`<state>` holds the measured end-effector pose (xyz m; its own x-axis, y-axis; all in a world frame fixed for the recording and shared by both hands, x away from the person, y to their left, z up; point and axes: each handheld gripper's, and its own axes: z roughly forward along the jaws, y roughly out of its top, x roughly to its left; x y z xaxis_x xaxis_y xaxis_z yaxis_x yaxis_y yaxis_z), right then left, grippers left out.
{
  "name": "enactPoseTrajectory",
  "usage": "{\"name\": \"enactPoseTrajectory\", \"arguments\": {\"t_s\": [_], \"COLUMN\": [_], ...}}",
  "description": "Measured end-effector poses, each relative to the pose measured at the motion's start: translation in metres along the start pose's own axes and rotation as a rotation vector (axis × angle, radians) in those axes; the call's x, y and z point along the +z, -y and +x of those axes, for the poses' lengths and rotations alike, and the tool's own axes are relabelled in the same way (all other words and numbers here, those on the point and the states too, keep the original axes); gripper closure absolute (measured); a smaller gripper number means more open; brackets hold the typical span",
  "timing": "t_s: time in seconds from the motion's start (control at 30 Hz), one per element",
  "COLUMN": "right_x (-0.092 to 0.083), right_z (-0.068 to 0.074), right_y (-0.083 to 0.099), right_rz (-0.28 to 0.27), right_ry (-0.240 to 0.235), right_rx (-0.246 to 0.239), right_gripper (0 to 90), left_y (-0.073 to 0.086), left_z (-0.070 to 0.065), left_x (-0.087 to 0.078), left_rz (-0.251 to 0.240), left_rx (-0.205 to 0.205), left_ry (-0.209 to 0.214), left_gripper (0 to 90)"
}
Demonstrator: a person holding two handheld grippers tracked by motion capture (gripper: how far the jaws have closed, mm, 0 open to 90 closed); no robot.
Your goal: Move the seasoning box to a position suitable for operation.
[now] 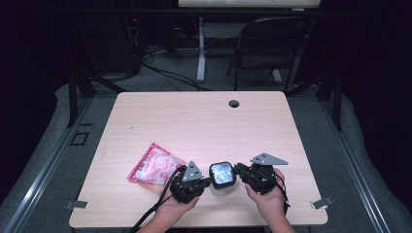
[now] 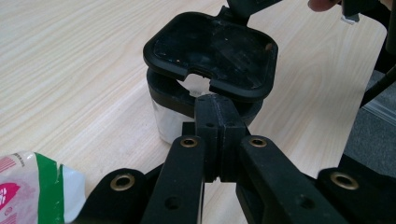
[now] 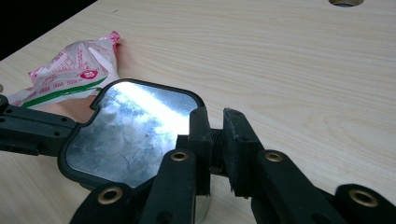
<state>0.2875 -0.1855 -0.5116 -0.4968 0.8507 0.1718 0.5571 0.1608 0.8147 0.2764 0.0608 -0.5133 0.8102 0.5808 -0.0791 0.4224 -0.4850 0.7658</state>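
A small clear container (image 1: 222, 180) with a black collar and a black-rimmed, glossy lid (image 2: 210, 51) stands near the table's front edge, between both grippers. The lid (image 3: 126, 130) sits tilted above the collar. My left gripper (image 2: 219, 112) is shut, its tips against the collar just under a notch in the lid; in the high view the left gripper (image 1: 208, 180) is at the container's left. My right gripper (image 3: 212, 126) is shut on the lid's edge on the opposite side, and in the high view the right gripper (image 1: 238, 171) is at the container's right.
A pink and white snack pouch (image 1: 153, 166) lies flat on the wooden table (image 1: 194, 121), left of the left gripper. A cable hole (image 1: 234, 103) is at the table's far edge. A folding chair (image 1: 272, 43) stands beyond the table.
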Motion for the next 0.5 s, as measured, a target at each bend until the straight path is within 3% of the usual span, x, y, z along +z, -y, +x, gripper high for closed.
{"name": "enactPoseTrajectory", "arguments": {"t_s": [0.5], "right_x": [-0.0008], "right_z": [-0.0004], "right_y": [0.0001], "right_rz": [-0.004], "right_ry": [-0.008], "right_rx": [0.006], "right_gripper": [79.1], "left_y": [-0.0052], "left_z": [-0.0010], "left_x": [0.0003], "left_rz": [-0.009], "left_rx": [0.006], "left_ry": [0.002], "left_gripper": [89.9]}}
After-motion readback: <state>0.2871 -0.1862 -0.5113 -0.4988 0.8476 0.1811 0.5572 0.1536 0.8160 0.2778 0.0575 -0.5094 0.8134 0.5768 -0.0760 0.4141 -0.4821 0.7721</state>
